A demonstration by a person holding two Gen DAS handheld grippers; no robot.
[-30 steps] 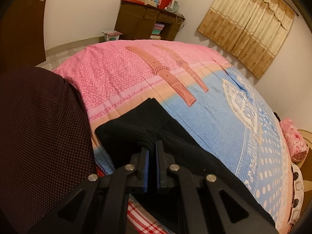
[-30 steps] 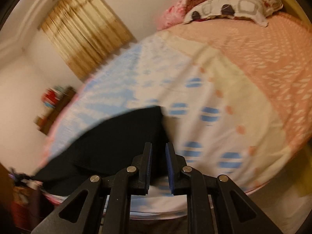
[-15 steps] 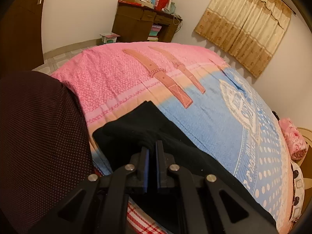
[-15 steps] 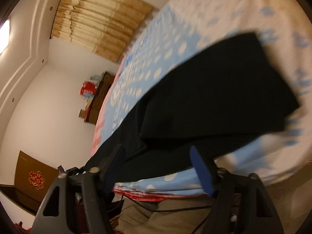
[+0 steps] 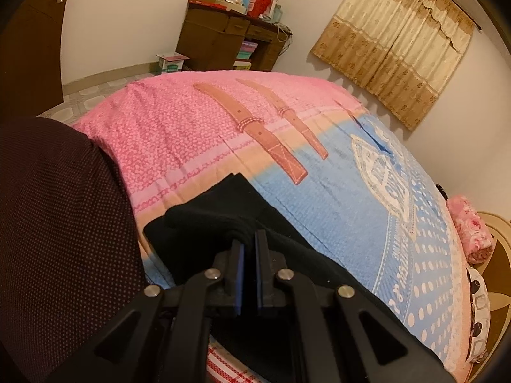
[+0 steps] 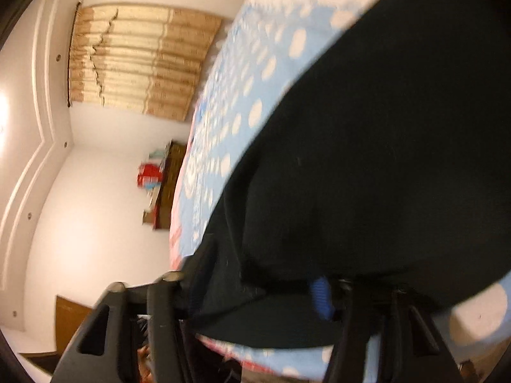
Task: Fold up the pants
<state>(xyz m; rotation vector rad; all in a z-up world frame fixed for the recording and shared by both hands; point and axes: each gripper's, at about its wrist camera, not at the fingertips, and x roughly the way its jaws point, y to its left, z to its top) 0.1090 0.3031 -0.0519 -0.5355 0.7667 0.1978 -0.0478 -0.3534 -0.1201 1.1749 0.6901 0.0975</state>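
The black pants [image 5: 223,210] lie along the near edge of the bed [image 5: 223,121]. My left gripper [image 5: 249,242] is shut on a bunched fold of the pants at their left end. In the right wrist view the pants [image 6: 383,159] fill most of the frame, blurred. My right gripper [image 6: 258,274] is open, its jaws wide apart, with the pants' edge lying between them; one blue pad [image 6: 321,296] shows.
The person's dark dotted sleeve [image 5: 57,239] fills the left of the left wrist view. A wooden desk [image 5: 223,41] with boxes stands at the far wall. Curtains [image 5: 399,41] hang on the right. Pillows [image 5: 472,233] lie at the bed's head.
My right gripper has opened and tilted over toward the pants, which now fill its view. My left gripper has stayed shut on the pants, nearly still.
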